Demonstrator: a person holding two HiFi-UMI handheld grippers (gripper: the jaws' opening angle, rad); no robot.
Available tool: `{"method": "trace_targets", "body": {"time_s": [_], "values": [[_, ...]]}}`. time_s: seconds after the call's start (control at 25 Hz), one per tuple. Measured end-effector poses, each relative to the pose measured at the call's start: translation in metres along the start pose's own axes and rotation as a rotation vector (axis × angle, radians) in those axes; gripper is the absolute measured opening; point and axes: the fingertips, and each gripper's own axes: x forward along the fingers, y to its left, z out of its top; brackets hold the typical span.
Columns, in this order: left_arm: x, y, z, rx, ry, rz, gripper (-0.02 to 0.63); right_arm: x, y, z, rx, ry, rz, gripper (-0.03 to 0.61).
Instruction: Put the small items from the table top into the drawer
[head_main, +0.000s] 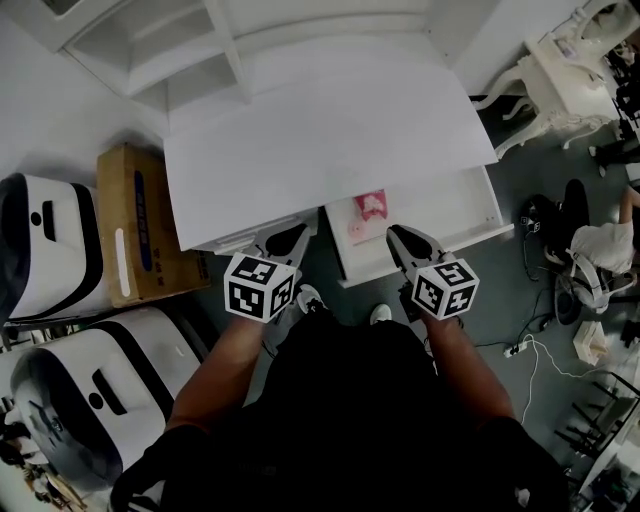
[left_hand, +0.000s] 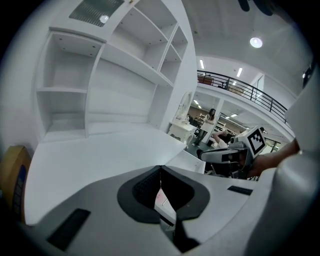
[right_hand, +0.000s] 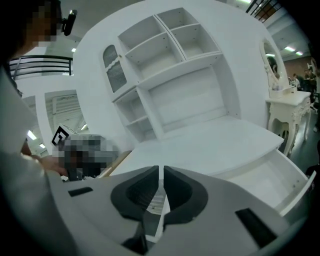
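Drawer (head_main: 455, 205), white and boxy, holds flat pink packets (head_main: 370, 206); left tool (head_main: 290, 239) and right tool (head_main: 401, 241) pinched closed.

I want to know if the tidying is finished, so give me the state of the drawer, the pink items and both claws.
Drawer: pulled open.
Pink items: lying inside the drawer.
Left claw: shut, holding nothing.
Right claw: shut, holding nothing.
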Motion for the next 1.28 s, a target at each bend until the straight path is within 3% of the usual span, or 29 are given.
{"method": "trace_targets", "body": {"time_s": [0.28,0.6,0.8,1.28], "values": [[0.003,-0.046,-0.006,-0.036,-0.024,0.05,0.011,-0.048,-0.004,0.011,-0.043,-0.033,0.084,0.038],[0.005,-0.127,-0.02,-0.018,-0.038,0.077,0.011,-0.109,-0.032,-0.012,-0.014,-0.013,0.139,0.028],[-0.001,-0.161,-0.03,-0.022,-0.051,0.116,0.011,-0.142,-0.038,-0.024,-0.08,0.0,0.181,0.028],[-0.049,-0.202,-0.057,-0.068,-0.112,0.255,0.011,-0.183,-0.034,-0.045,-0.103,-0.011,0.267,0.028]]}}
